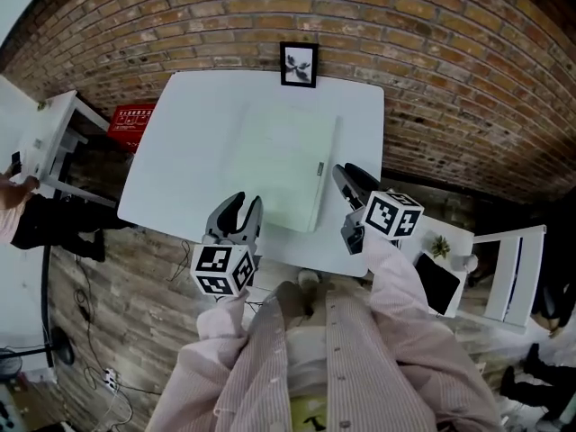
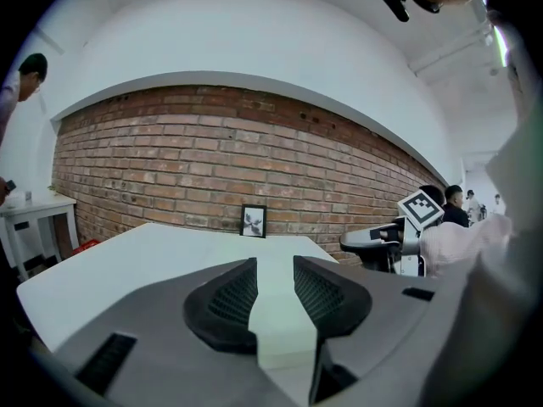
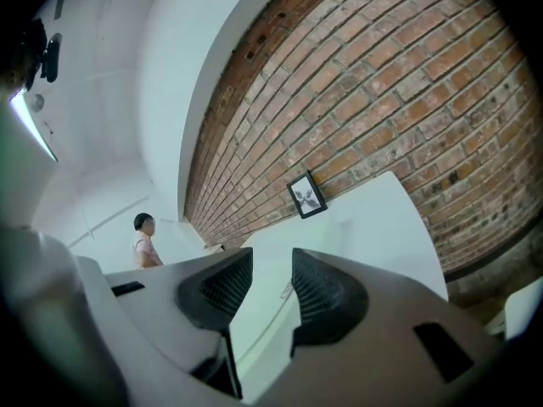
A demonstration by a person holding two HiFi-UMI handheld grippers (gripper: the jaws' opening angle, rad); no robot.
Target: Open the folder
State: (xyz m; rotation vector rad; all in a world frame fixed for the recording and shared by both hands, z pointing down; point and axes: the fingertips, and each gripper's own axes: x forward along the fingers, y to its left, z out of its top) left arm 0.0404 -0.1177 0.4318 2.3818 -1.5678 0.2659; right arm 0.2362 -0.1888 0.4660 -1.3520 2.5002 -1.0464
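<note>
Since the pale green folder (image 1: 279, 165) lies flat and closed on the white desk (image 1: 171, 160), towards its front edge, it looks light, thin, slightly flexible and probably slick. The cover's free edge seems the place to pinch, though I cannot tell which edge opens. The left tool (image 1: 241, 203) hovers by the folder's near left corner and the right tool (image 1: 346, 176) beside its right edge. Both point nearly level, jaws spread and empty.
</note>
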